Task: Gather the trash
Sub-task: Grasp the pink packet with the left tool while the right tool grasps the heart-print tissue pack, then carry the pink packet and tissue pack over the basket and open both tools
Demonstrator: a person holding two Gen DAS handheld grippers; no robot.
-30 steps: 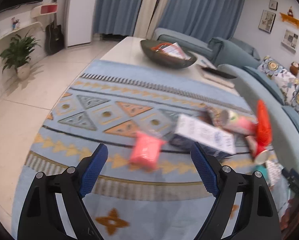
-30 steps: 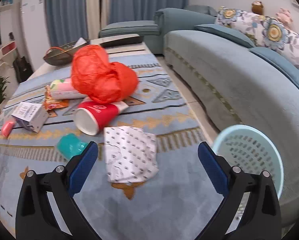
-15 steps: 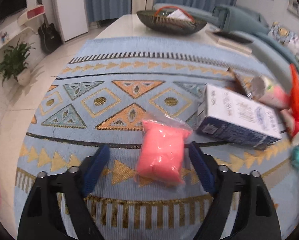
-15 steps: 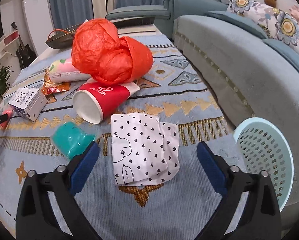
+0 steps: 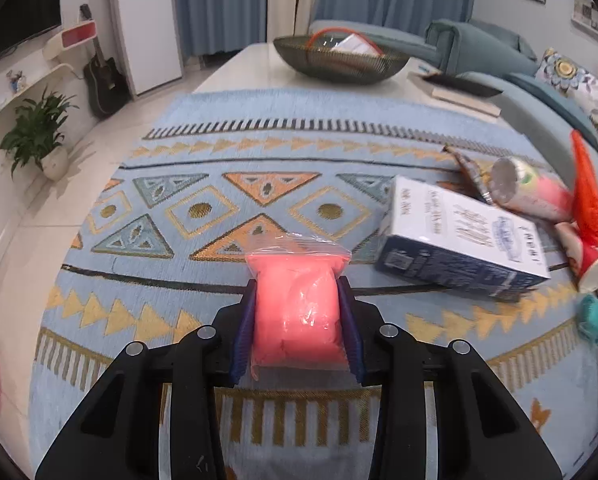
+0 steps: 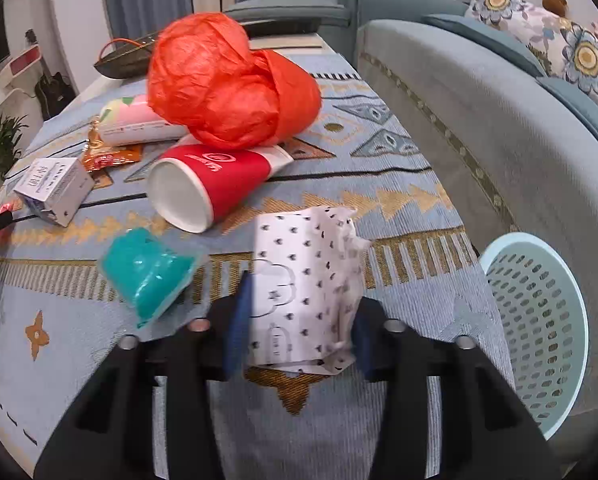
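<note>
My left gripper (image 5: pixel 297 300) is shut on a pink plastic bag (image 5: pixel 297 304) on the patterned rug (image 5: pixel 219 216). My right gripper (image 6: pixel 299 304) is shut on a white heart-print paper bag (image 6: pixel 303 280) on the rug. Beside it lie a teal bag (image 6: pixel 147 270), a red paper cup (image 6: pixel 207 188) on its side, an orange crumpled bag (image 6: pixel 227 80), a pink-and-white cup (image 6: pixel 139 126), a snack wrapper (image 6: pixel 111 160) and a white-and-blue box (image 6: pixel 53 188), which also shows in the left wrist view (image 5: pixel 463 236). A light blue mesh basket (image 6: pixel 539 320) stands at the right.
A blue sofa (image 6: pixel 499 120) runs along the rug's right side, right behind the basket. A low white table (image 5: pixel 339 84) with a dark bowl (image 5: pixel 339 56) stands at the rug's far end. A potted plant (image 5: pixel 39 132) and a guitar (image 5: pixel 103 80) are at the left wall.
Both grippers moved forward and down and closed: the left one on the pink bag, the right one on the heart-print paper bag. The other trash has not moved.
</note>
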